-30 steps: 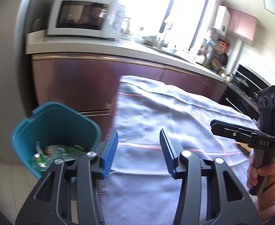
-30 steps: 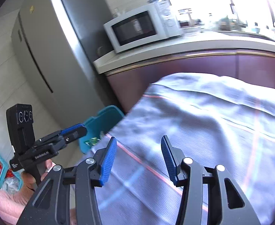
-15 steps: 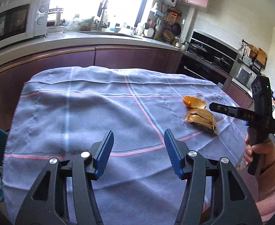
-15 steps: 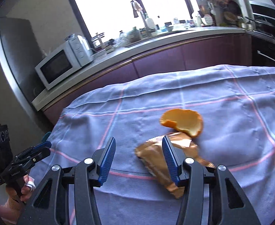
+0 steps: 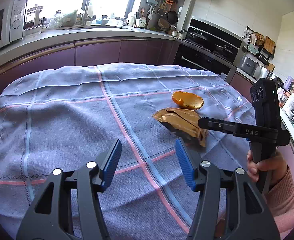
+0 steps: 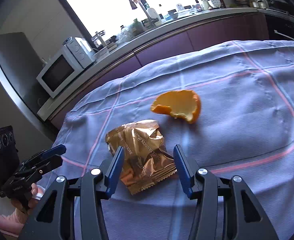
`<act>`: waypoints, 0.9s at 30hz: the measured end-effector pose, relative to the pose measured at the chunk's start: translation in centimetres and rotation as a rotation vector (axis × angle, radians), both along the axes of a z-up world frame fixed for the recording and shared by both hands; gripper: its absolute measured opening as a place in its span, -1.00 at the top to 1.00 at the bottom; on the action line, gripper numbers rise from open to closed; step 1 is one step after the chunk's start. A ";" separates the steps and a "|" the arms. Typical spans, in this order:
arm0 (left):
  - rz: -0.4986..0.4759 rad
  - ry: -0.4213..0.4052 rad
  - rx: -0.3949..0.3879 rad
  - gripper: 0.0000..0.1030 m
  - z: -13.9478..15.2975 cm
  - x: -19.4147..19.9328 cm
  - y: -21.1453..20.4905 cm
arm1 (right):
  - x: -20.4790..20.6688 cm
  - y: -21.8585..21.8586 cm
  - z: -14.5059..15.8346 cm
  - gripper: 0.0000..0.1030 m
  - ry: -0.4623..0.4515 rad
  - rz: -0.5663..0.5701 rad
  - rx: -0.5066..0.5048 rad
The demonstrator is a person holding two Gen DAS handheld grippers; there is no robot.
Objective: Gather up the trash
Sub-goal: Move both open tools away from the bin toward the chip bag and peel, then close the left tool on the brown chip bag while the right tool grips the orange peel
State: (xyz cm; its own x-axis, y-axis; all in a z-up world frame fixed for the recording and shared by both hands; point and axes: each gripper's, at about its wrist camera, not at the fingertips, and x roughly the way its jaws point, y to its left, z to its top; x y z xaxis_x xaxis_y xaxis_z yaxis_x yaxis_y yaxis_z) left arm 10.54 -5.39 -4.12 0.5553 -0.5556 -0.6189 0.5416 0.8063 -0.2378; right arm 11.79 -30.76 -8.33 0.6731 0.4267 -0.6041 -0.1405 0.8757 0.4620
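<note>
A crumpled gold snack wrapper lies on the blue checked tablecloth, with a piece of orange peel just beyond it. My right gripper is open, its blue pads on either side of the wrapper's near end, above it. In the left wrist view the wrapper and peel lie to the right, with the right gripper over the wrapper. My left gripper is open and empty above the cloth's middle.
The cloth-covered table stands before a purple counter with a microwave, sink tap and clutter. An oven and hob are at the right. A grey fridge stands at the left.
Both grippers have swung right, away from the teal bin and over the table. The right gripper has closed in on the gold wrapper, which now sits between its open pads.
</note>
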 end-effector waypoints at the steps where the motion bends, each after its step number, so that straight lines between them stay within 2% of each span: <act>1: -0.002 0.006 -0.002 -0.08 -0.1 0.2 -0.1 | 0.1 0.7 0.1 0.04 -0.002 0.018 -0.001; 5: -0.012 0.044 -0.009 -0.08 -0.5 0.9 -0.3 | 0.7 2.7 0.3 0.05 -0.008 0.077 -0.001; 9: -0.030 0.069 -0.011 -0.08 -0.7 1.3 -1.0 | 0.6 2.7 0.9 0.05 -0.018 0.079 -0.002; 22: -0.081 0.164 0.009 -0.08 -2.4 3.6 -5.5 | 0.4 -2.2 1.9 0.05 -0.053 -0.091 -0.030; 27: -0.076 0.216 -0.004 -0.23 -3.1 5.1 -6.8 | 1.8 -3.5 2.5 0.04 -0.068 -0.143 -0.054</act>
